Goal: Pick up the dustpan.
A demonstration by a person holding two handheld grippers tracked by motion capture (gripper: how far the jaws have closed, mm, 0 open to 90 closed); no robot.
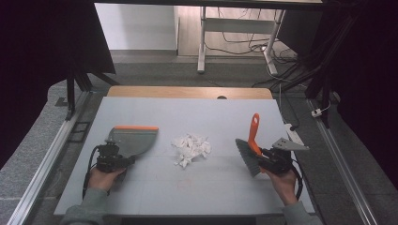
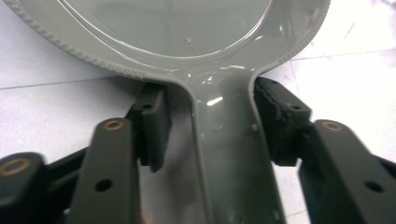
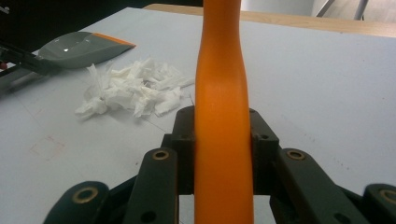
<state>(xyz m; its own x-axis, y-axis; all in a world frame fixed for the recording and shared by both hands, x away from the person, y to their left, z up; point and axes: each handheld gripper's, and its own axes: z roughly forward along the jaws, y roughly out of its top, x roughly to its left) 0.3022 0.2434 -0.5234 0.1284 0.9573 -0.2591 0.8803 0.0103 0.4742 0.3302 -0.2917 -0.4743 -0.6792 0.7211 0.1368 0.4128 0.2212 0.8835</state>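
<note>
Left tongs (image 1: 123, 161): I hold these in my left hand (image 1: 104, 178), near the table's left edge. The jaws stand either side of the dustpan handle (image 2: 229, 154). In the left gripper view one pad (image 2: 280, 119) lies against the handle's side; a narrow gap shows between the other pad (image 2: 152, 123) and the handle. I count these tongs as not yet clamped, handle between the jaws.
Dustpan (image 1: 133, 139): grey, with an orange front lip. It lies flat on the table directly ahead of my left tongs, its handle pointing back into them. The pan's rounded rear wall sits just beyond the pads.
Paper scraps (image 1: 191, 147): a loose white pile lying on the table between my two tongs, well apart from each. It lies just beside the dustpan's right corner, not touching it.
Brush (image 1: 251, 147): orange handle, grey bristles. The handle rises ahead of my right tongs; the bristle head sits just to their left, close to the table.
Right tongs (image 1: 264, 157): I hold these in my right hand (image 1: 285, 185). In the right gripper view both pads press the orange handle (image 3: 223, 130) from either side. These tongs are clamped on the brush.
Table (image 1: 225, 117): pale grey top beneath both tongs.
</note>
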